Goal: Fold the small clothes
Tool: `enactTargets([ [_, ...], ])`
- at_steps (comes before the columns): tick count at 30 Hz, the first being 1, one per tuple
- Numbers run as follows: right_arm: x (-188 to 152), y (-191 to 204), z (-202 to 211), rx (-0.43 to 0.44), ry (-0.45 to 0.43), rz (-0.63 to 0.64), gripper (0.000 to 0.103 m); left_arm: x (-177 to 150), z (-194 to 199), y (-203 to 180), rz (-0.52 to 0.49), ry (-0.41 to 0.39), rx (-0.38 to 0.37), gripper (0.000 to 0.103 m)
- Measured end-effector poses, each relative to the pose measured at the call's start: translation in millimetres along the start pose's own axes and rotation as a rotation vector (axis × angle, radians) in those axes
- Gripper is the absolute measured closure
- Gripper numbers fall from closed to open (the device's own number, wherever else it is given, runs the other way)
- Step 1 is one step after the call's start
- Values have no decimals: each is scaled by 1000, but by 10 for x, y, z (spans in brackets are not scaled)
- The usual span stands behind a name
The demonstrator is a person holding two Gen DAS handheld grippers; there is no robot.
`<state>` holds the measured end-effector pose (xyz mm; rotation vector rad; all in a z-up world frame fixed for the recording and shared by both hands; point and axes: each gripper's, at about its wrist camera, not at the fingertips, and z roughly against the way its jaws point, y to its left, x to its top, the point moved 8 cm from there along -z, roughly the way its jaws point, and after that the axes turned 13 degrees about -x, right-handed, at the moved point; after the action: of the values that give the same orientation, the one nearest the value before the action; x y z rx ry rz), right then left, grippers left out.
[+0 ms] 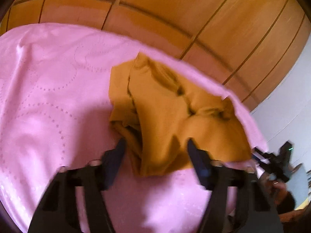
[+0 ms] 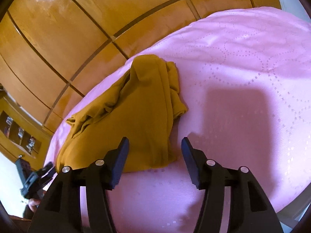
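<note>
A small mustard-yellow garment (image 1: 167,114) lies rumpled on a pink quilted bedspread (image 1: 48,97), near the bed's far edge. My left gripper (image 1: 155,145) is open, its fingers either side of the garment's near hem, just above it. In the right wrist view the same garment (image 2: 136,112) lies left of centre on the bedspread (image 2: 243,77). My right gripper (image 2: 155,145) is open and empty, hovering over the garment's near right corner. The other gripper shows at the lower right edge of the left view (image 1: 279,161) and the lower left edge of the right view (image 2: 37,178).
Orange wooden wardrobe doors (image 1: 175,15) stand close behind the bed. A wooden shelf with small items (image 2: 19,134) is at the left. A white wall (image 1: 287,101) is at the right. The bedspread stretches wide to the left (image 1: 38,126).
</note>
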<state>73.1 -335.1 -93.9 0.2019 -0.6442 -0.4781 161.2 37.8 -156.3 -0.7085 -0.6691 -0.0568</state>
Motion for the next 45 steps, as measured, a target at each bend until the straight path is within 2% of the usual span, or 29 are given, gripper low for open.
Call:
enactTargets([
  [1, -4, -4, -9, 4, 4, -7, 48, -35, -73, 25, -6, 36, 14, 82],
  [4, -22, -63, -30, 6, 27, -47, 48, -51, -66, 7, -22, 49, 19, 98],
  [8, -37, -160, -6, 19, 38, -108, 48, -102, 79, 5, -28, 59, 10, 100],
  [13, -66, -182, -38, 18, 46, -112, 48, -135, 99, 52, -49, 71, 12, 99],
  [15, -62, -175, -18, 32, 50, -114, 44, -87, 158, -7, -86, 46, 26, 98],
  [16, -65, -175, 2, 41, 53, -120, 35, -52, 184, -54, -125, 35, 58, 96],
  [18, -64, -183, 19, 59, 54, -135, 33, 45, 259, -187, -202, 2, 97, 80],
  [19, -76, -189, 20, 63, 60, -142, 33, 114, 303, -248, -220, -24, 105, 64],
  [21, -94, -190, 0, 73, 69, -152, 33, 262, 365, -349, -229, -80, 105, 60],
  [24, -85, -170, -41, 113, 81, -194, 33, 451, 293, -487, -227, -109, 86, 52],
  [26, -62, -116, -98, 151, 94, -214, 33, 508, 145, -583, -241, -94, 71, 51],
  [30, 16, -48, -204, 151, 90, -212, 33, 540, -270, -820, -312, -35, 54, 50],
  [37, 200, -1, -409, 169, 115, -282, 33, 552, -960, -998, -448, 85, 118, 49],
  [40, 260, -14, -469, 184, 124, -325, 33, 506, -1143, -838, -399, 129, 148, 47],
  [42, 290, -17, -493, 191, 125, -343, 33, 439, -1240, -703, -342, 144, 130, 43],
  [45, 345, -13, -536, 198, 118, -353, 33, 396, -1251, -664, -326, 122, 99, 42],
])
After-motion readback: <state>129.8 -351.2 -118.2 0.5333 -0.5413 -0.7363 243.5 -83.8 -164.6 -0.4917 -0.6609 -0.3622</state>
